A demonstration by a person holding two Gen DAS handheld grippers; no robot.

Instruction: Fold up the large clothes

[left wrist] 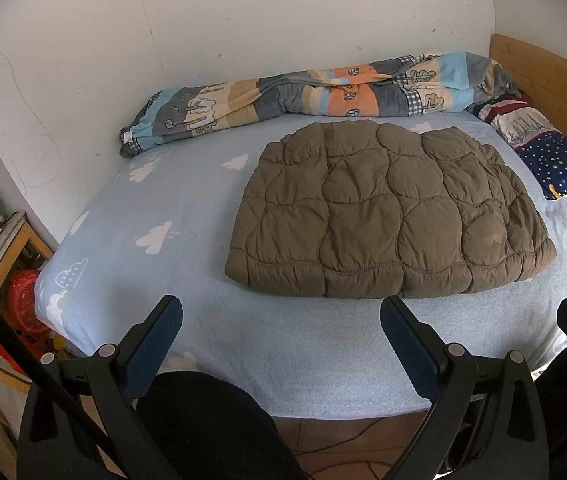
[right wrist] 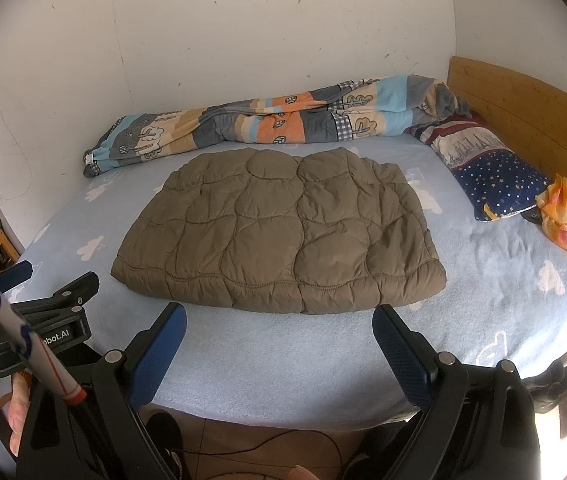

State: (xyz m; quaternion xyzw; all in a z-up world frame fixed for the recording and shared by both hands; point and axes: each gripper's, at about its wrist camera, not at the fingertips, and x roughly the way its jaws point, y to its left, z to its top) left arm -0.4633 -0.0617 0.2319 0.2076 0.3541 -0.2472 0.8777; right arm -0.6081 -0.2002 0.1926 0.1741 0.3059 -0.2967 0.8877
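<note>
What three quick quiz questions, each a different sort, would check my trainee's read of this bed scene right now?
1. True or false: the left tool is clamped on the brown quilted jacket.
2. Multiple choice: the rolled patterned blanket lies (A) on top of the jacket, (B) along the wall behind the jacket, (C) on the floor.
3. Fill in: the star-print pillow sits next to the wooden ____.

Key:
1. False; both the left tool and the right tool hang open short of the jacket's near hem, holding nothing.
2. B.
3. Headboard.
</note>
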